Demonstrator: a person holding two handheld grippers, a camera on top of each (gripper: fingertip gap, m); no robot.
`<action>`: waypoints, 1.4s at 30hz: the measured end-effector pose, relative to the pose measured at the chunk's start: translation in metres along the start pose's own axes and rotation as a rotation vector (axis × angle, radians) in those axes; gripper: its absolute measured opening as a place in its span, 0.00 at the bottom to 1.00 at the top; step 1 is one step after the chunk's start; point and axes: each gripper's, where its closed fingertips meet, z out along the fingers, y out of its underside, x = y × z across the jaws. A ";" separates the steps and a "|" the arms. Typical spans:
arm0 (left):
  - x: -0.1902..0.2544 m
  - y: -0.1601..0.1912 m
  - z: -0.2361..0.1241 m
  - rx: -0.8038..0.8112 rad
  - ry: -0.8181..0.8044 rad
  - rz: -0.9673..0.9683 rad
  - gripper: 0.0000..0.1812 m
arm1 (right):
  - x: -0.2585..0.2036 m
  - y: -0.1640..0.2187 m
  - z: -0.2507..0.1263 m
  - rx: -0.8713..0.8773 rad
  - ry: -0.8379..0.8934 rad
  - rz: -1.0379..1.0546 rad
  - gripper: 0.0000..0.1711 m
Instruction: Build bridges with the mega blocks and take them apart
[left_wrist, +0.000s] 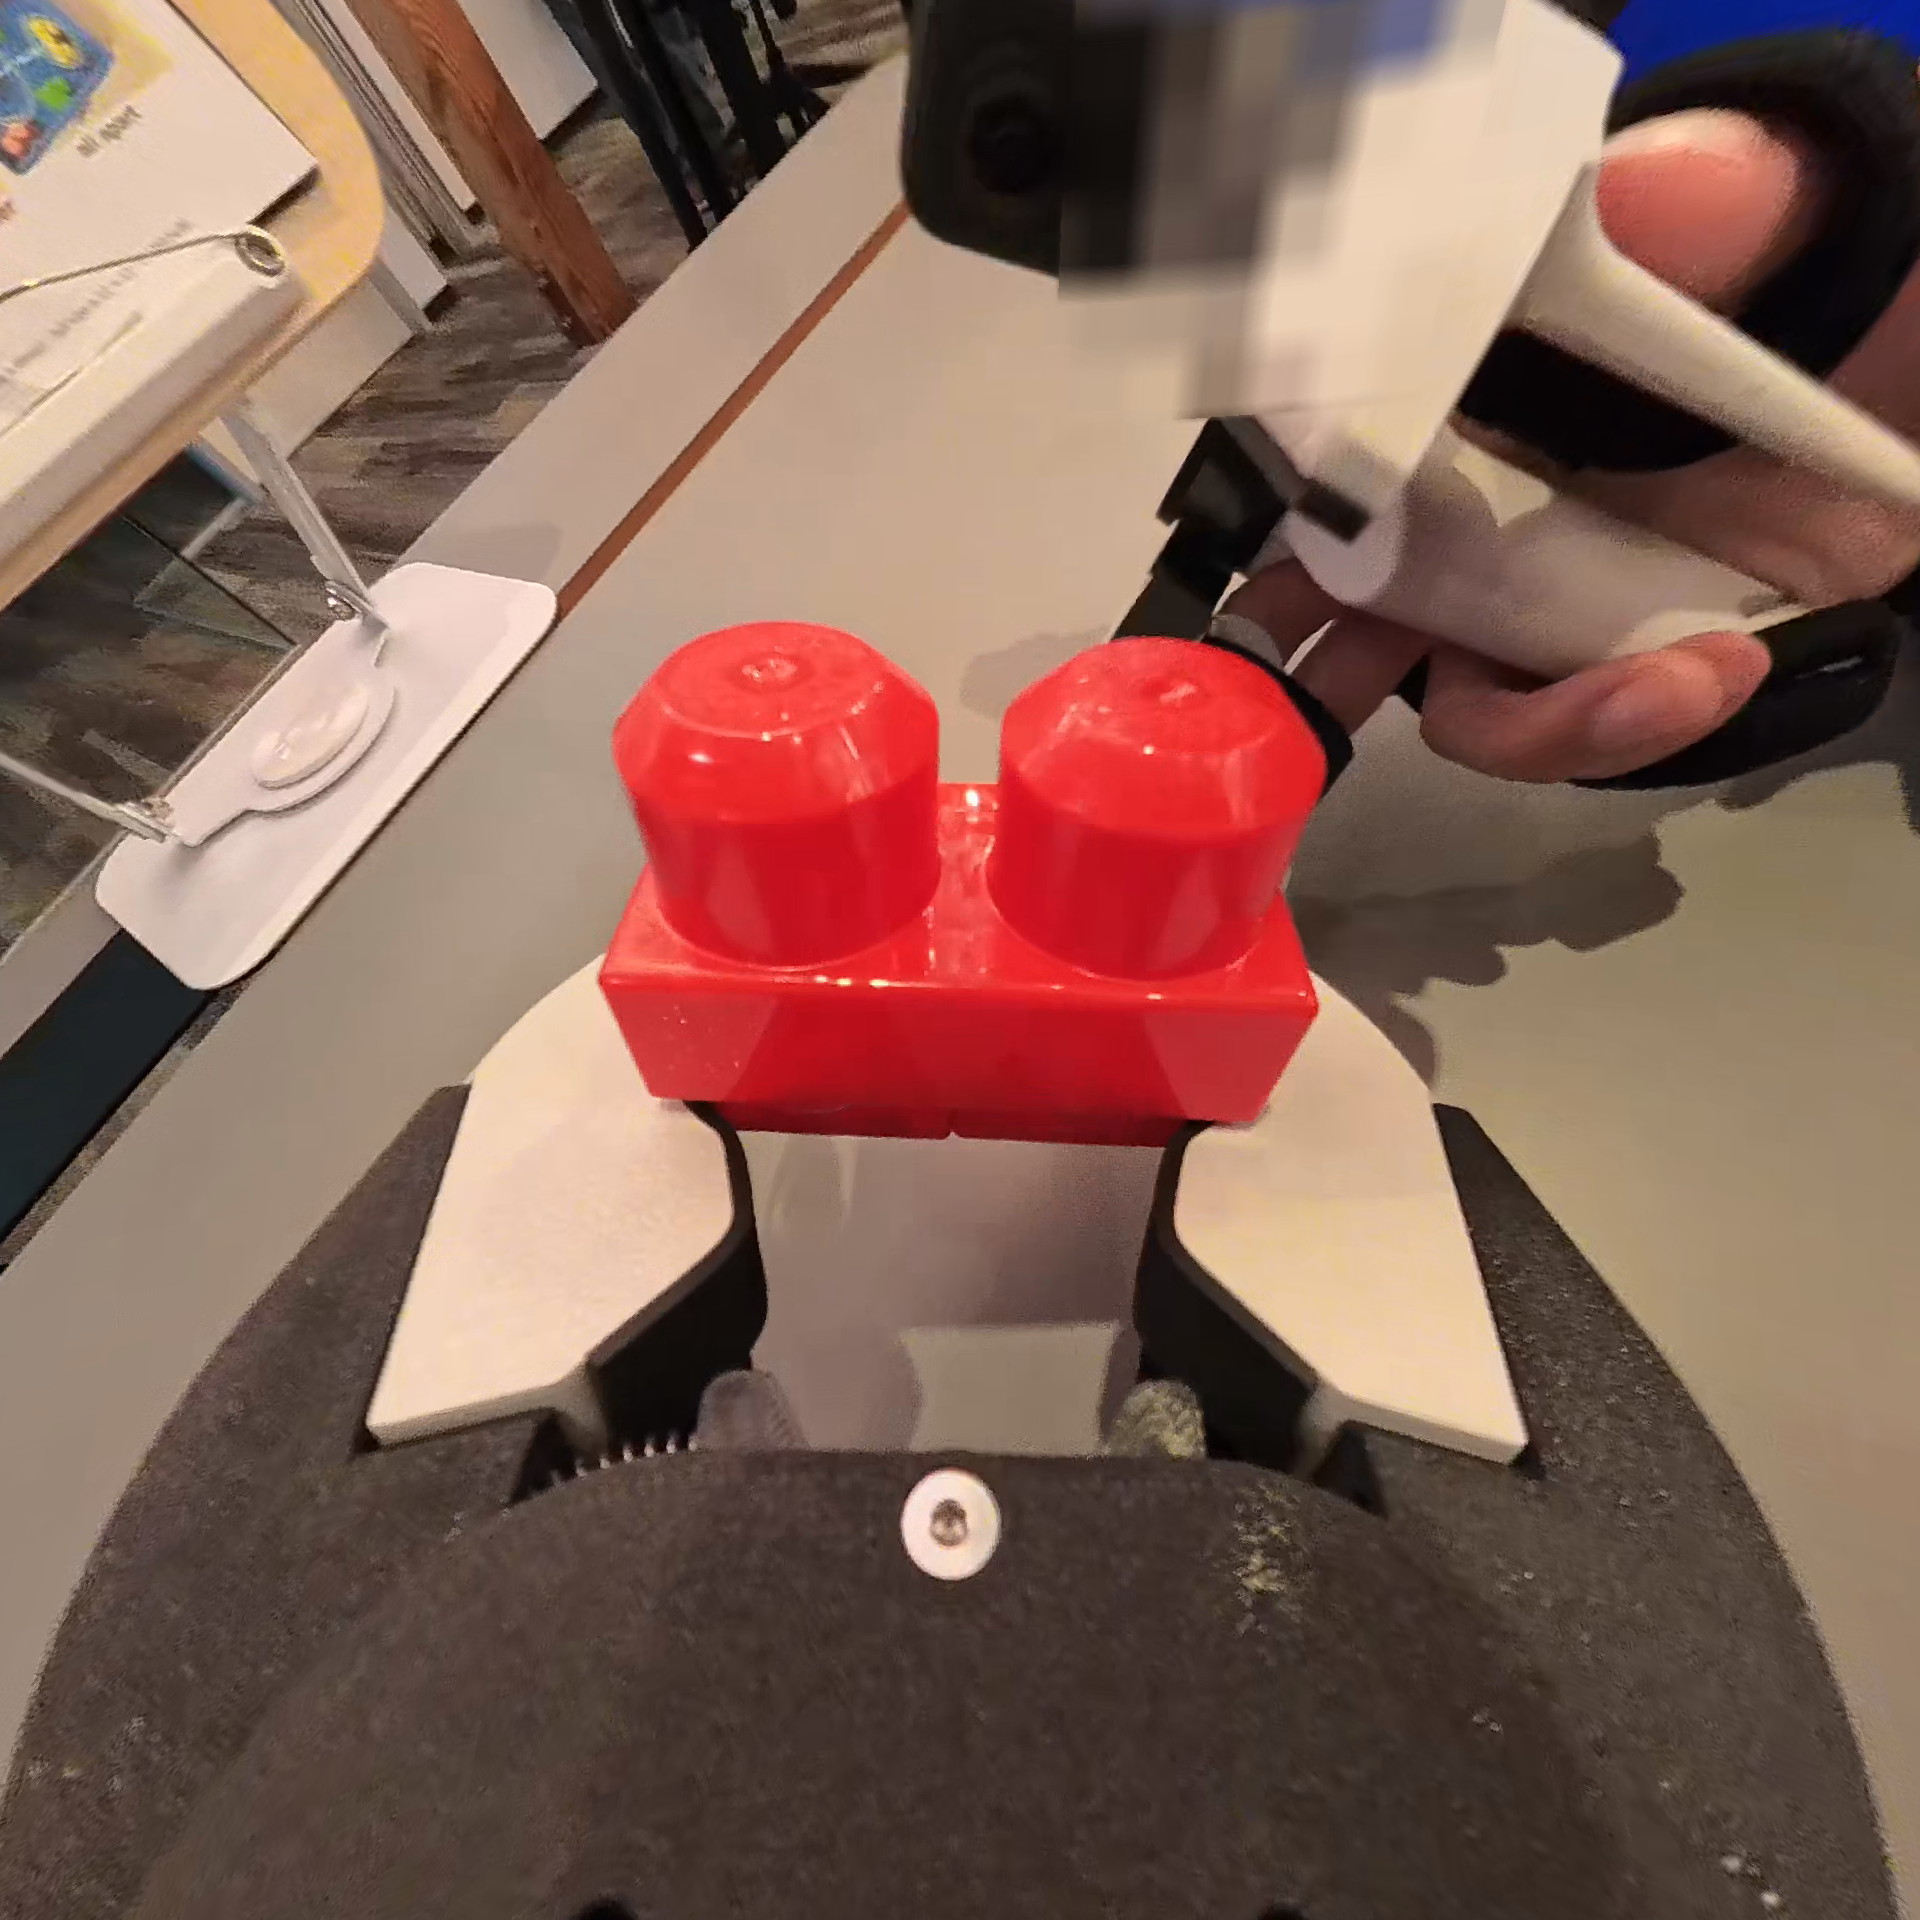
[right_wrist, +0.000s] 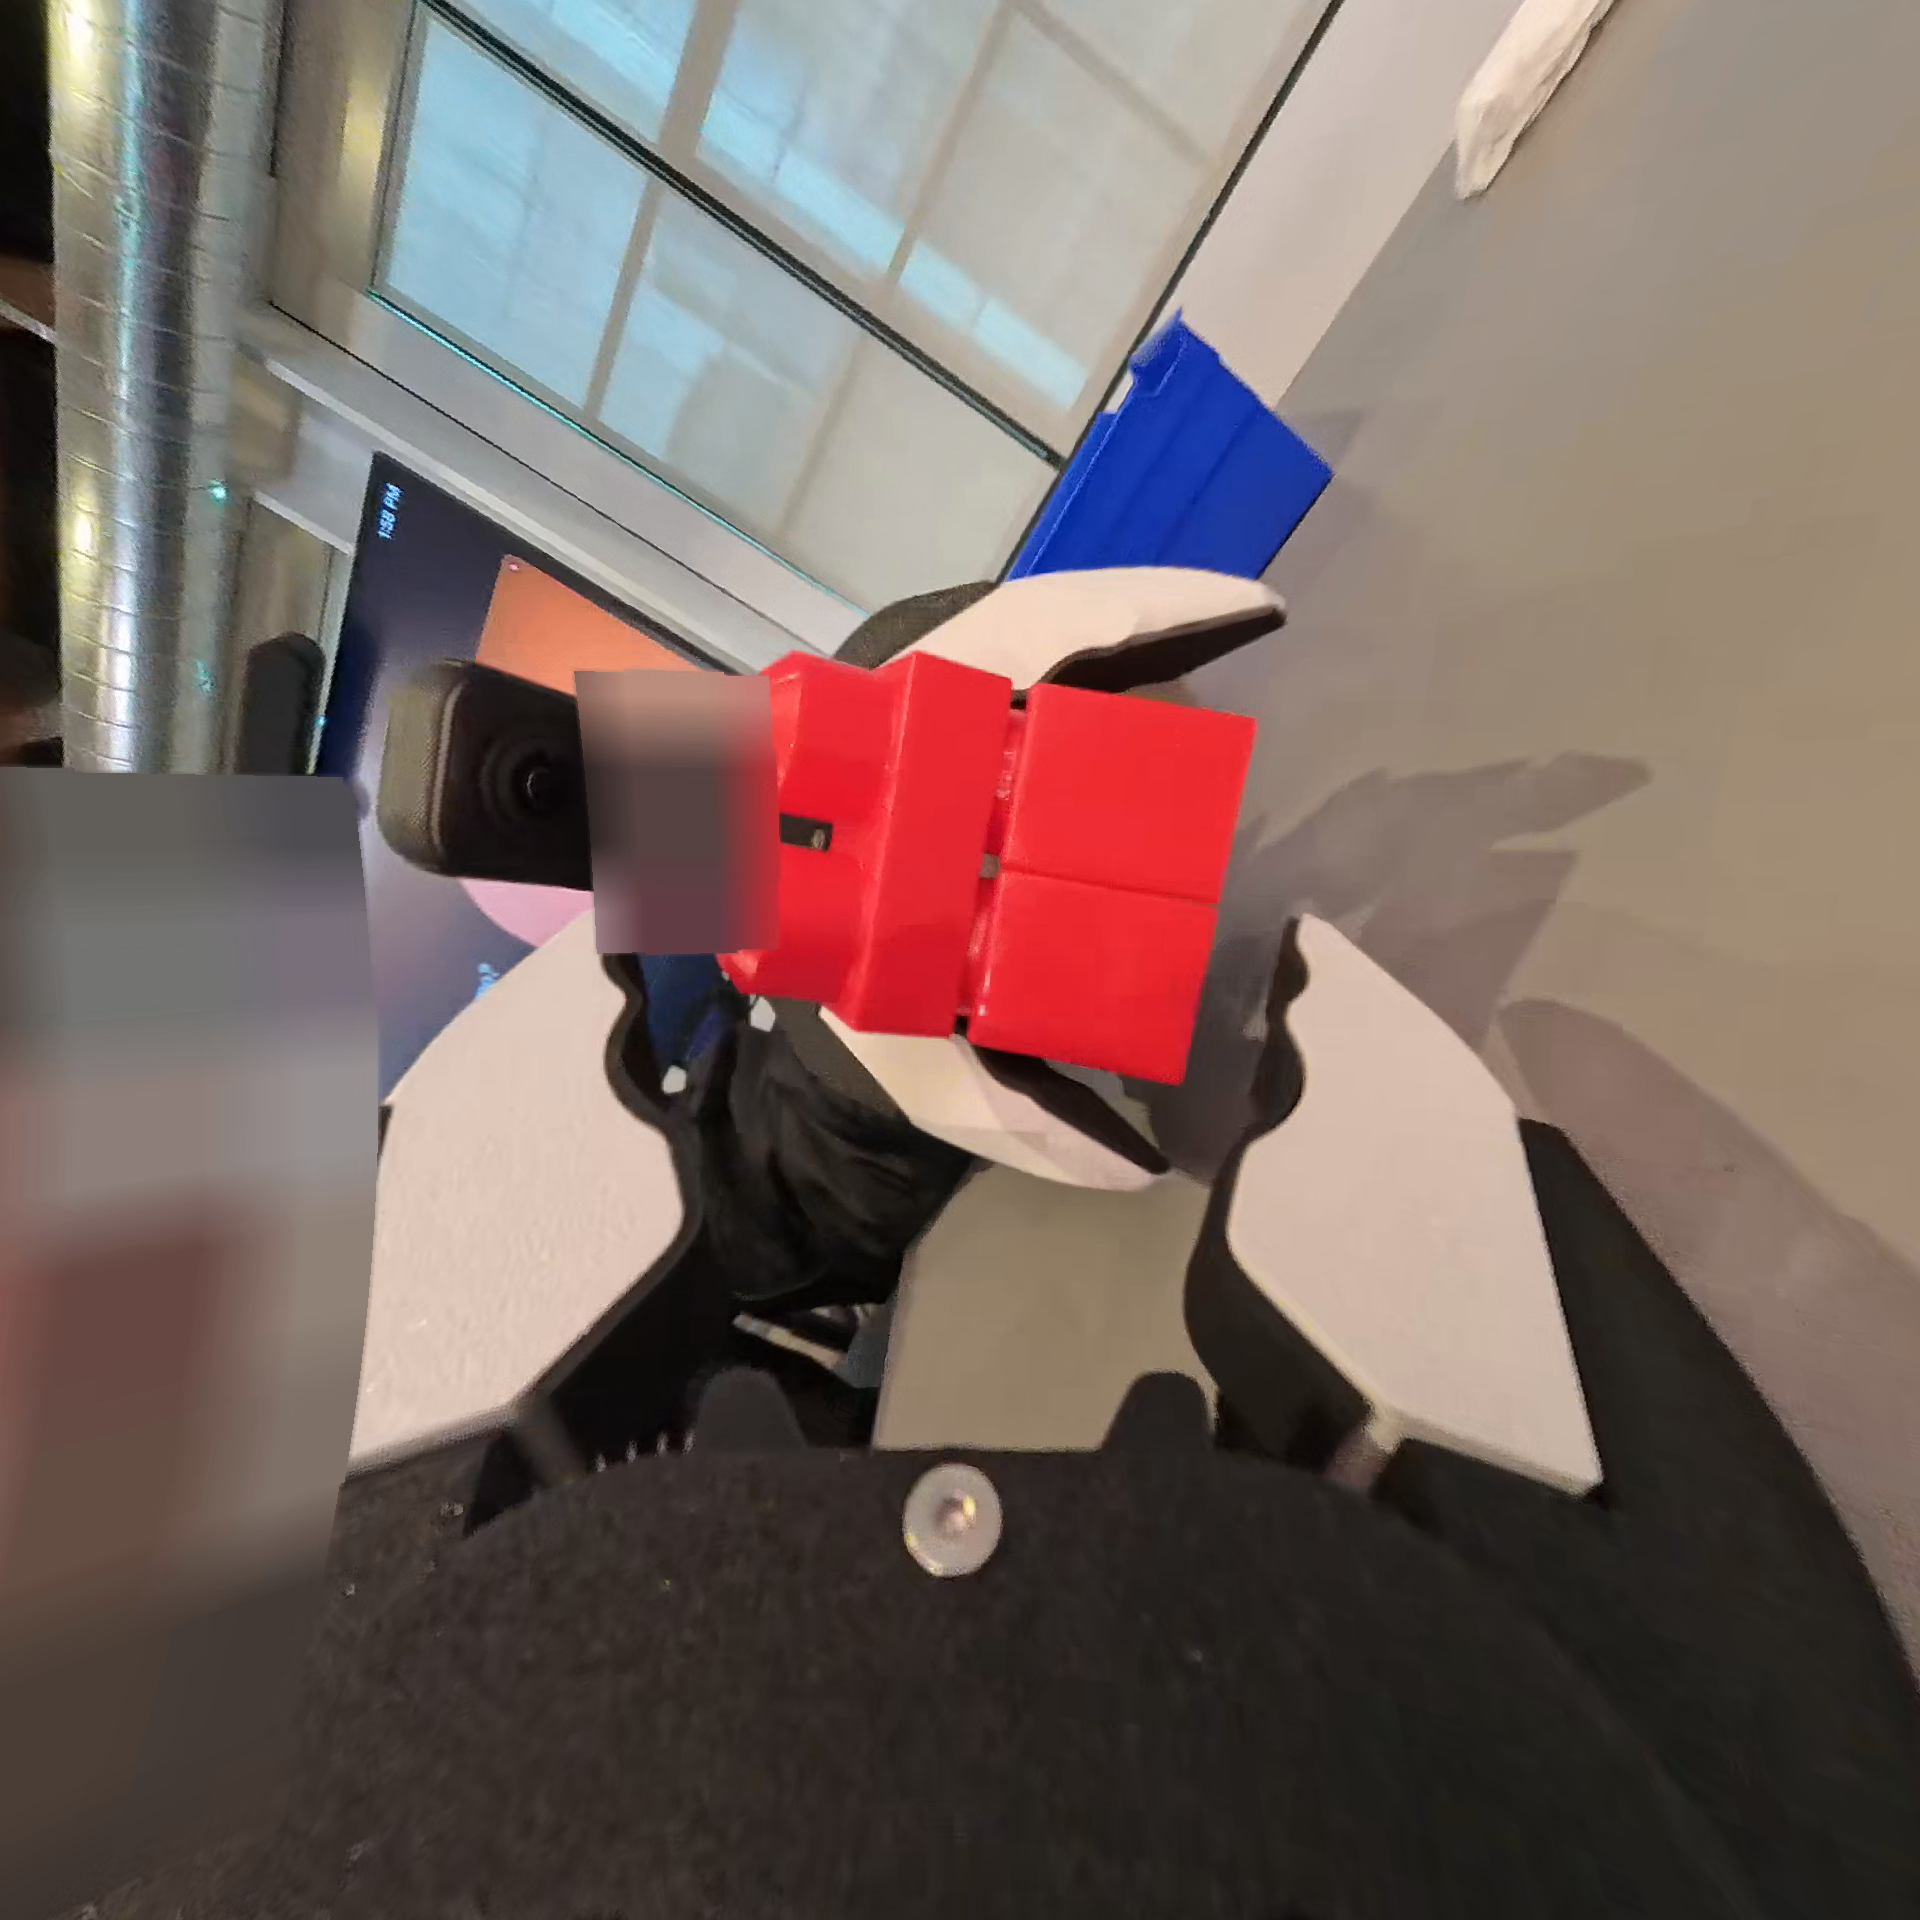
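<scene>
- Red plastic filled the left gripper (left_wrist: 956, 1117): its white fingers (left_wrist: 582, 1226) were closed on the ends of a two-stud red block (left_wrist: 956, 997), studs pointing up in the left wrist view, held above the desk (left_wrist: 935, 468).
- Right gripper (right_wrist: 961, 1039) stood wide apart with nothing between its fingers (right_wrist: 1382, 1226); the red block (right_wrist: 997, 862) lay just beyond its tips, and there a second red piece looked joined under it.
- Beyond the studs in the left wrist view, the other gripper's white body and a person's hand (left_wrist: 1579, 696) blocked the desk's far right part.
- A white stand base (left_wrist: 343, 769) sat at the desk's left edge, holding a tilted board.
- A blue bin (right_wrist: 1184, 478) stood at the desk's far edge in the right wrist view, with a white cloth (right_wrist: 1517, 94) farther along.
</scene>
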 end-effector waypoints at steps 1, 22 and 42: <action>0.001 0.001 0.001 -0.011 -0.003 0.015 0.49 | 0.000 0.003 0.002 -0.015 -0.003 0.013 0.66; 0.018 0.000 -0.001 -0.022 0.081 0.038 0.50 | -0.008 0.021 0.021 -0.054 -0.107 0.161 0.60; 0.022 0.004 -0.001 -0.074 0.088 0.068 0.50 | -0.006 0.028 0.024 -0.077 -0.108 0.176 0.61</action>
